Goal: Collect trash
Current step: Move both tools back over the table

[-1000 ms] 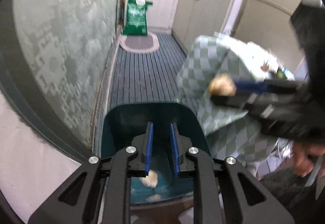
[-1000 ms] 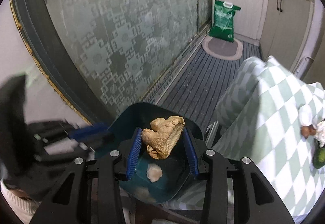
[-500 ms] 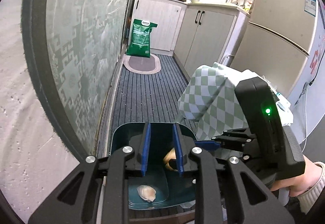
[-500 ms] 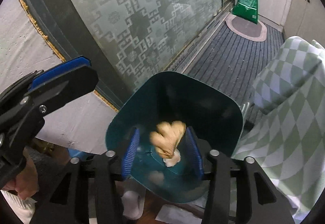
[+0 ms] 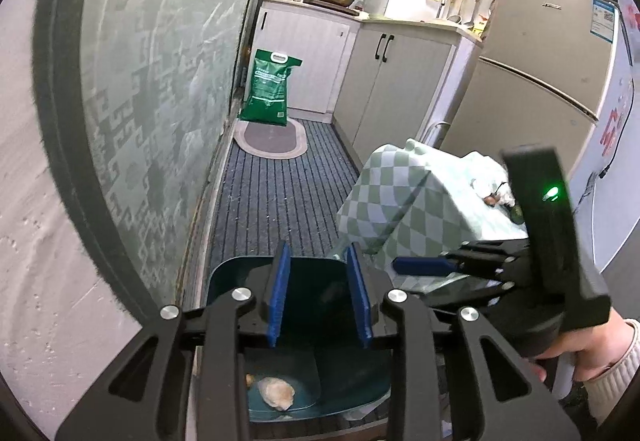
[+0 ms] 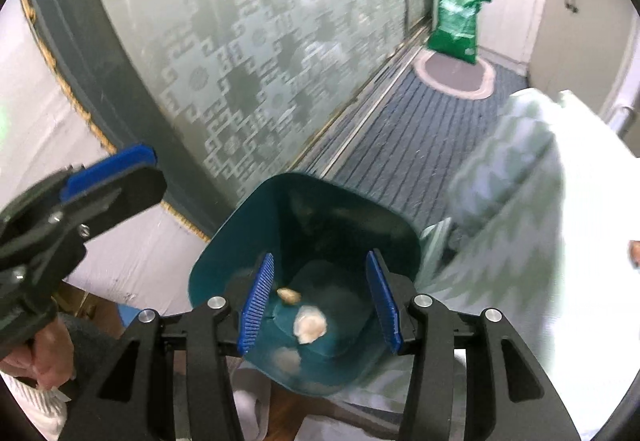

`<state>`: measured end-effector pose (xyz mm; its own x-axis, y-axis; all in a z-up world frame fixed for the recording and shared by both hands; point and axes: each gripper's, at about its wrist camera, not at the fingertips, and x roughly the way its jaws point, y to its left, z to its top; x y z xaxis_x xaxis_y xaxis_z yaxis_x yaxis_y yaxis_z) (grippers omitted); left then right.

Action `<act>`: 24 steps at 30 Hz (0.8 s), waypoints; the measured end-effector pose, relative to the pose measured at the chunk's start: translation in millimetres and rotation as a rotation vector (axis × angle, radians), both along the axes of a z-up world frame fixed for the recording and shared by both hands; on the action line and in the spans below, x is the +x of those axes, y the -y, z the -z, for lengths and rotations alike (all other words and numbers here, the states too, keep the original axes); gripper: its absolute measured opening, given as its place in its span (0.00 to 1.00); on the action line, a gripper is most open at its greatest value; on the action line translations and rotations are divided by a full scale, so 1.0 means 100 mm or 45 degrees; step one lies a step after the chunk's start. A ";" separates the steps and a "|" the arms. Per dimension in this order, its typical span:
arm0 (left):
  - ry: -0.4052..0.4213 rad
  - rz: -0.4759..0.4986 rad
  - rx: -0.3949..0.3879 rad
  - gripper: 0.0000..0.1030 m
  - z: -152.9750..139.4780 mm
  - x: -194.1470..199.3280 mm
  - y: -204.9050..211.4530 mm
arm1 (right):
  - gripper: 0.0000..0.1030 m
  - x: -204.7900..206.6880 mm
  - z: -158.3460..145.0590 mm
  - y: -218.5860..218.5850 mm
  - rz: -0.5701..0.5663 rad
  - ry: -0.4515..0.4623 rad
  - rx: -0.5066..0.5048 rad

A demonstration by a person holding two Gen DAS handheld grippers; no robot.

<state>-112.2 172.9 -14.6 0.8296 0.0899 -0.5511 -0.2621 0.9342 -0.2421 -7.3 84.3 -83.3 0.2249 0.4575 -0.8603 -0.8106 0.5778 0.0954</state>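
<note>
Trash: pale food scraps lie at the bottom of the teal bin [image 6: 360, 225] — a small tan scrap [image 6: 289, 295], a bigger pale scrap [image 6: 309, 324] just beside it, and a blurred pale lump nearer the camera.
Same trash, left view: a pale rounded scrap [image 5: 276, 393] rests on the bin [image 5: 224, 277] floor, with a small tan bit just left of it.
Right claw [image 6: 320, 297]: hanging over the bin mouth, pointing steeply down; blue pads well apart with nothing between them, only the bin floor behind the gap. Its jaws have just been opening.
Left claw [image 5: 319, 295]: above the bin's near rim, blue pads apart by a moderate gap, gripping nothing. Jaws have just been opening here too.
Hands: in the left view a hand [image 5: 588, 353] in a cream knit cuff holds the right tool's handle, a green light glowing on its housing; in the right view a hand [image 6: 36, 357] holds the left tool at lower left.
Counter: draped in a green-and-white checked cloth [image 5: 396, 201], just beside the bin; a few small items sit on its far end, too small to name.
Floor: a grey striped runner [image 5: 280, 201] leads to an oval mat [image 5: 272, 139] with a green sack [image 5: 270, 89] standing behind it.
Left side: patterned frosted glass panel [image 6: 260, 53].
Background: cabinets [image 5: 392, 89] and a fridge [image 5: 536, 81].
</note>
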 end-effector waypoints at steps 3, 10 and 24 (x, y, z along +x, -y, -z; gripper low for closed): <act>0.038 0.014 -0.011 0.35 -0.07 0.06 0.06 | 0.48 0.06 -0.19 0.20 0.041 0.043 0.043; 0.077 0.106 -0.001 0.42 -0.17 0.29 0.40 | 0.53 0.24 -0.55 0.69 0.153 0.154 0.102; 0.070 0.344 0.020 0.47 -0.21 0.97 1.34 | 0.57 0.59 -0.86 1.98 0.414 0.295 0.104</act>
